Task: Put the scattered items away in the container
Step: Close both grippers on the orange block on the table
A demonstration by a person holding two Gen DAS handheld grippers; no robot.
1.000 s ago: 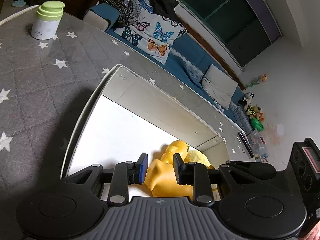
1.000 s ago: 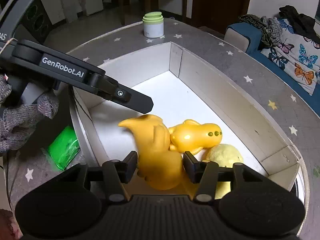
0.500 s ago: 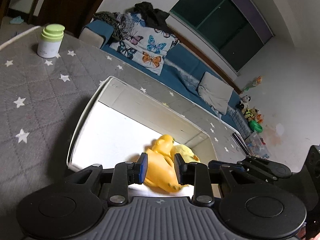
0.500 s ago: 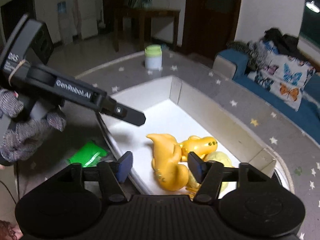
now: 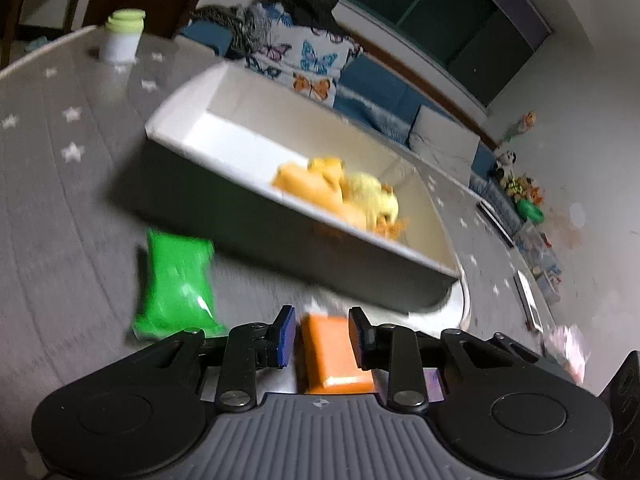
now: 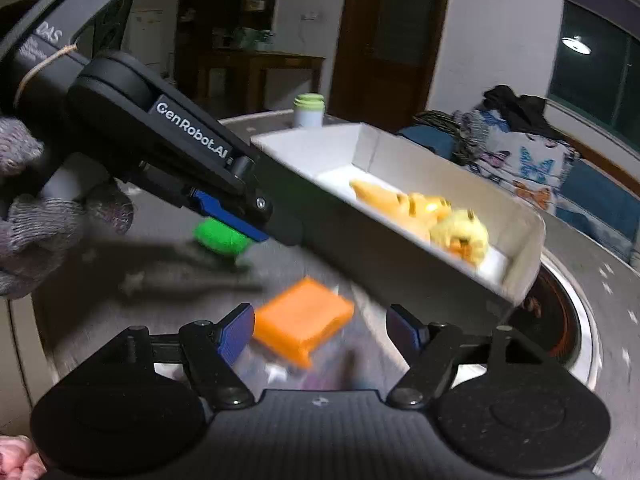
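Note:
The white box (image 5: 168, 132) (image 6: 532, 232) stands on the grey starred table and holds yellow toys (image 5: 344, 192) (image 6: 424, 208). On the table in front of it lie an orange packet (image 5: 336, 356) (image 6: 304, 318) and a green packet (image 5: 176, 280) (image 6: 218, 238). My left gripper (image 5: 322, 334) (image 6: 276, 220) hovers over the green packet, its jaws opening and empty; the orange packet only lines up behind them. My right gripper (image 6: 322, 328) has its jaws opening wide. The orange packet lies between its fingers, nearer the left one, with neither pad pressing on it.
A green-lidded white jar (image 5: 120, 36) (image 6: 309, 110) stands on the table beyond the box. A gloved hand (image 6: 24, 208) holds the left gripper. The table's round edge (image 5: 464, 300) curves close to the box's right end. A sofa with a butterfly cloth (image 5: 308, 64) lies behind.
Both grippers have drawn back out of the box to the table in front of it. The right jaws let go of the yellow toy and spread wide. The left jaws parted a little.

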